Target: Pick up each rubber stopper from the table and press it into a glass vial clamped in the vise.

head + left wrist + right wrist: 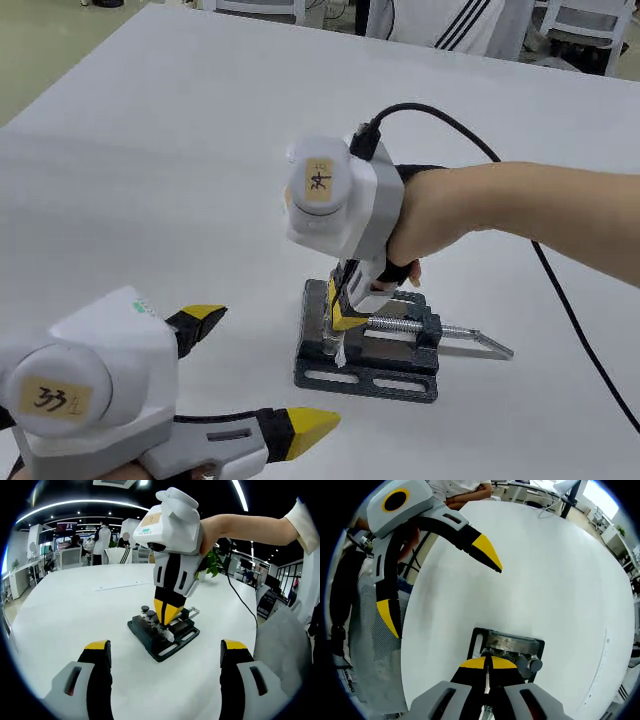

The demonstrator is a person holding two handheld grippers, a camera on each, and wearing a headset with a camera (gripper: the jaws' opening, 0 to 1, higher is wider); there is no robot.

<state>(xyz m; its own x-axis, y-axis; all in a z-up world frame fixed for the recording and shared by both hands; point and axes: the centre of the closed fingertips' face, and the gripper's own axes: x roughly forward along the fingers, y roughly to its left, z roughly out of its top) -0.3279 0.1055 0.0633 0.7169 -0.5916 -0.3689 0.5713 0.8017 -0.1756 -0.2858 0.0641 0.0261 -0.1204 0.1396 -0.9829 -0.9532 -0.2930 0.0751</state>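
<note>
Left gripper (258,370) sits low at the near left of the head view. Its two yellow-tipped jaws are spread wide with nothing between them, above the bare white table (150,180). The right gripper (345,312), held in a hand (425,220), points straight down with its tips at the black vise (390,375), which stands on the table near the middle. A black cable (450,125) leaves the top of this gripper and runs off to the right. The vise's screw handle (480,342) sticks out to the right.

In the left gripper view, this gripper's own jaws rise far apart and empty. Between them, farther off, stands the vise. The right gripper comes down onto it from above, its yellow tips pressed together at the middle of the vise. Two dark round stoppers (148,611) stand just left of those tips, along the top of the vise; what they sit in is too small to make out.

In the right gripper view, this gripper's own jaws are together, with only a thin line between the yellow tips. I cannot tell whether a stopper is pinched there. The tips are right over the vise's clamp, and round grey stoppers sit just right of them. The left gripper reaches in from the upper left, wide open and well apart from the vise.
</note>
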